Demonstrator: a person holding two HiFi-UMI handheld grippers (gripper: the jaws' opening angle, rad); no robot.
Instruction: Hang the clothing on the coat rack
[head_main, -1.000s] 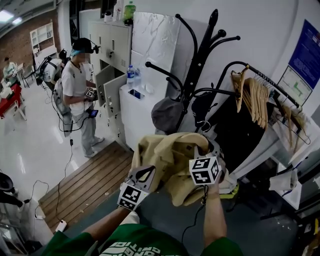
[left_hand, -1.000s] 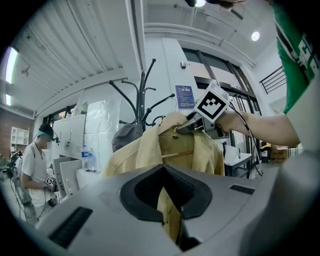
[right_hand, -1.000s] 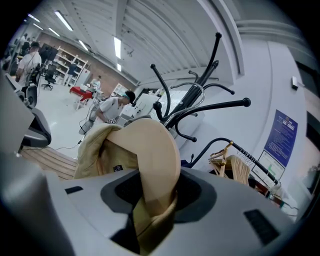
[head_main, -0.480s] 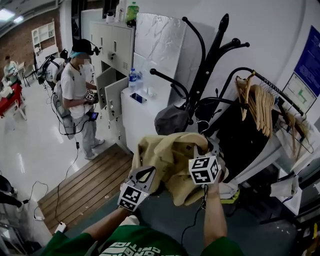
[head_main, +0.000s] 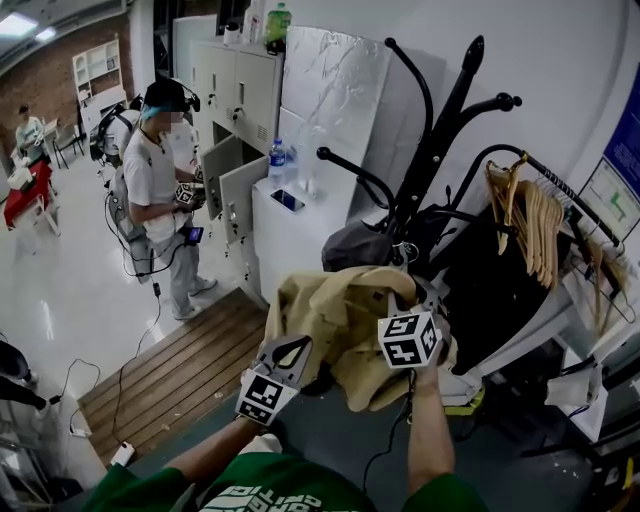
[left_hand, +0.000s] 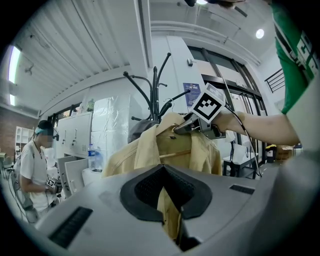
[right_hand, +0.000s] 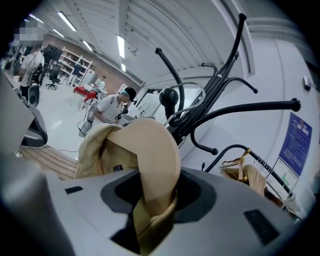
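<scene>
A tan jacket (head_main: 340, 320) on a wooden hanger is held up between both grippers, just in front of the black coat rack (head_main: 440, 150). My left gripper (head_main: 296, 350) is shut on the jacket's lower front edge, and tan cloth (left_hand: 167, 210) runs down between its jaws. My right gripper (head_main: 415, 305) is shut on the jacket's collar, whose fold (right_hand: 152, 155) bulges up from between its jaws. In the right gripper view the coat rack's curved arms (right_hand: 210, 107) rise close behind the collar. The left gripper view shows the jacket (left_hand: 172, 147) hanging open-fronted, with the right gripper (left_hand: 197, 122) at its neck.
A dark grey cap (head_main: 358, 245) hangs on a lower arm of the coat rack. A clothes rail with several wooden hangers (head_main: 530, 215) stands to the right. White cabinets (head_main: 300, 215) are behind the rack, and a person (head_main: 160, 190) stands at the left by a wooden floor platform (head_main: 170, 375).
The grippers and jacket keep the same place in the head view. The coat rack, cabinets and hanger rail have slid right and slightly down.
</scene>
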